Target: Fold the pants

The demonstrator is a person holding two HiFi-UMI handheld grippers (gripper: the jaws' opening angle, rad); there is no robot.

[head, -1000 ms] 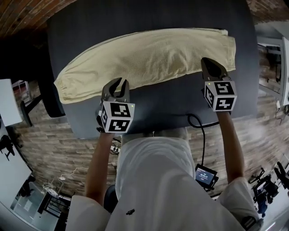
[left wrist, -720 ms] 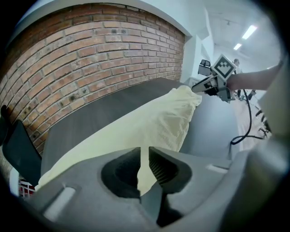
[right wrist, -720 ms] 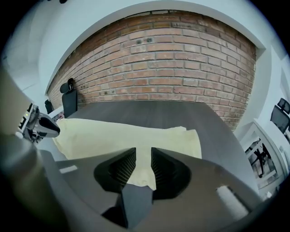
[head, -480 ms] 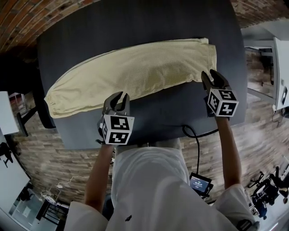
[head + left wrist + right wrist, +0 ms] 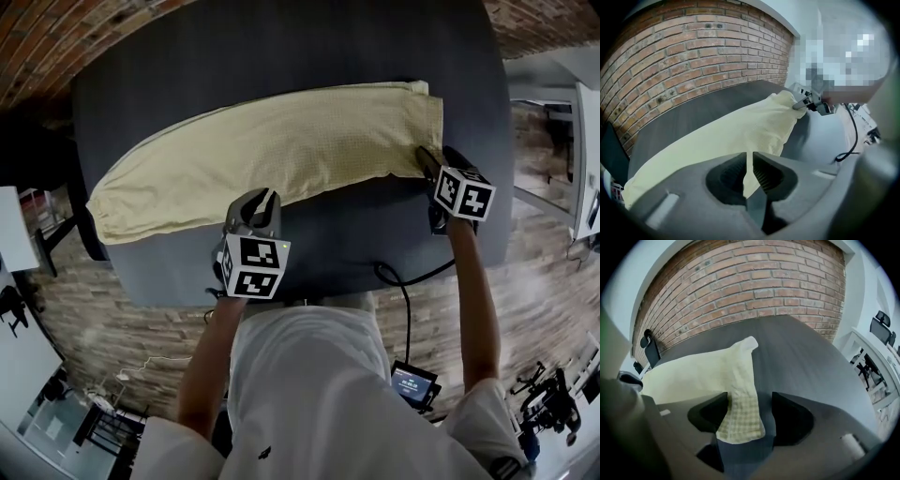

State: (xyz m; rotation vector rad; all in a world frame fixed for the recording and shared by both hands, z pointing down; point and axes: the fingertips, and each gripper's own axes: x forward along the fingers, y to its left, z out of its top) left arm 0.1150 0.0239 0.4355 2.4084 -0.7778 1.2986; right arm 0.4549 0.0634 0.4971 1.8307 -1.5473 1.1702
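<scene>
Across mid-frame in the head view, the pants (image 5: 272, 155) lie flat on the dark table (image 5: 281, 47). Left of centre, the left gripper (image 5: 261, 199) has just been closing and appears pinched on their near edge. At right, the right gripper (image 5: 433, 161) has just been opening; a pants corner lies loose between its spread jaws.

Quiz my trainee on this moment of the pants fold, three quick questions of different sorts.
1. True or false: the right gripper is clamped on the pants.
2. The pants lie: A) stretched out long across the table; B) balled up; C) on the floor.
3. What sits between the jaws of the left gripper?
Key: 1 false: its jaws, just opened, stand wide round a loose pants corner. 2 A. 3 the pants' near edge, pinched as the jaws have just closed further.
</scene>
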